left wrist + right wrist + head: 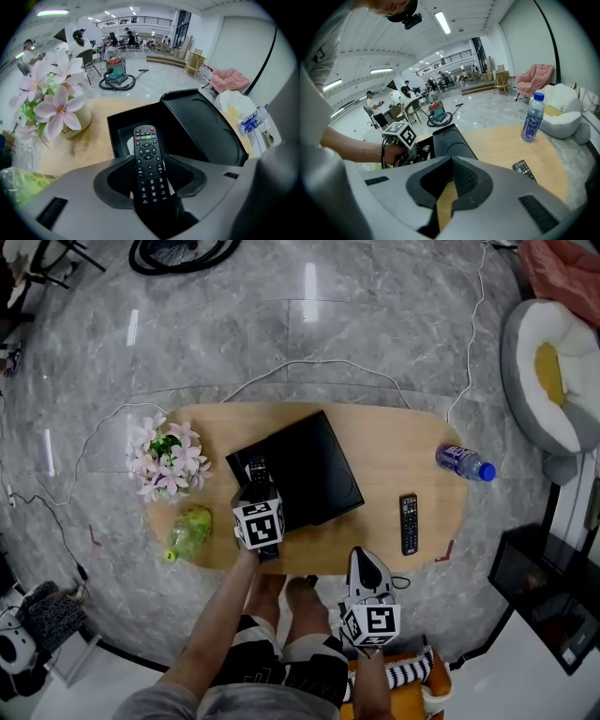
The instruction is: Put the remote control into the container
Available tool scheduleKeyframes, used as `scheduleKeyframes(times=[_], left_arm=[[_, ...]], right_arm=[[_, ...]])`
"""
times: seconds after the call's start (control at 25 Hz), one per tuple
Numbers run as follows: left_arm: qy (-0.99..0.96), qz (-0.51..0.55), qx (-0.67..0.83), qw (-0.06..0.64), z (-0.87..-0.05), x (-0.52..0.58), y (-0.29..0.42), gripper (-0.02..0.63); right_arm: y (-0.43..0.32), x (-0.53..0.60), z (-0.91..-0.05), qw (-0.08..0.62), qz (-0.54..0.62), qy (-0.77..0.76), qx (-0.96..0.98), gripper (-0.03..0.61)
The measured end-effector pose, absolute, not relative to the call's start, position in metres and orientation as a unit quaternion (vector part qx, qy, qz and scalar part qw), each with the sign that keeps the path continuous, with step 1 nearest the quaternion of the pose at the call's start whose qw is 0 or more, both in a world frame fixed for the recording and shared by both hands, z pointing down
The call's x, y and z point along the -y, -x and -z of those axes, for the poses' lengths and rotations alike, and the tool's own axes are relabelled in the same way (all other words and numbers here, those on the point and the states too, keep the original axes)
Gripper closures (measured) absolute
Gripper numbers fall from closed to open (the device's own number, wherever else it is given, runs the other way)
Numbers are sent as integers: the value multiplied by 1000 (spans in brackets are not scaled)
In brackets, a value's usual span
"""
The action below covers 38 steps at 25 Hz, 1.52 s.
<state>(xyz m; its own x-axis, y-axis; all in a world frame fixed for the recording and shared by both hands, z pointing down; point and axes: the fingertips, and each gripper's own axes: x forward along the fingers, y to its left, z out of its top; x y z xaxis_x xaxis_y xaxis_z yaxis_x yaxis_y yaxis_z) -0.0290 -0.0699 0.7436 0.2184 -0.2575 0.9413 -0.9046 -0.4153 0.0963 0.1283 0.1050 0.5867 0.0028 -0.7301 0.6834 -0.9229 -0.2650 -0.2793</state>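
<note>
My left gripper point(256, 491) is shut on a black remote control point(148, 164), gripped along its lower half. The remote's button end point(257, 469) reaches over the near-left corner of the open black container point(121, 129). The container's black lid point(201, 125) lies tilted against its right side. A second black remote point(409, 523) lies on the wooden table point(394, 451) to the right, also seen in the right gripper view as the second remote point(525, 169). My right gripper point(365, 565) is shut and empty, at the table's near edge.
A pot of pink flowers point(167, 457) stands at the table's left end, with a green bag point(190, 532) in front of it. A water bottle point(464, 463) lies at the right end. A white cable point(309, 364) runs across the floor behind the table.
</note>
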Motion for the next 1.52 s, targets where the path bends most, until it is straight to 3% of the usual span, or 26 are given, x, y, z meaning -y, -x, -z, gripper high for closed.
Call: scheduleKeyframes(times=[0.32, 0.52, 1.52], left_arm=[[-704, -454, 408, 364, -735, 68, 31, 413], [-735, -441, 396, 329, -707, 74, 34, 411], [-918, -232, 277, 163, -423, 57, -7, 422]], right_arm=[[-129, -106, -581, 122, -377, -699, 596, 568], [-132, -102, -573, 119, -364, -702, 600, 568], [-147, -69, -443, 79, -265, -736, 618, 568]])
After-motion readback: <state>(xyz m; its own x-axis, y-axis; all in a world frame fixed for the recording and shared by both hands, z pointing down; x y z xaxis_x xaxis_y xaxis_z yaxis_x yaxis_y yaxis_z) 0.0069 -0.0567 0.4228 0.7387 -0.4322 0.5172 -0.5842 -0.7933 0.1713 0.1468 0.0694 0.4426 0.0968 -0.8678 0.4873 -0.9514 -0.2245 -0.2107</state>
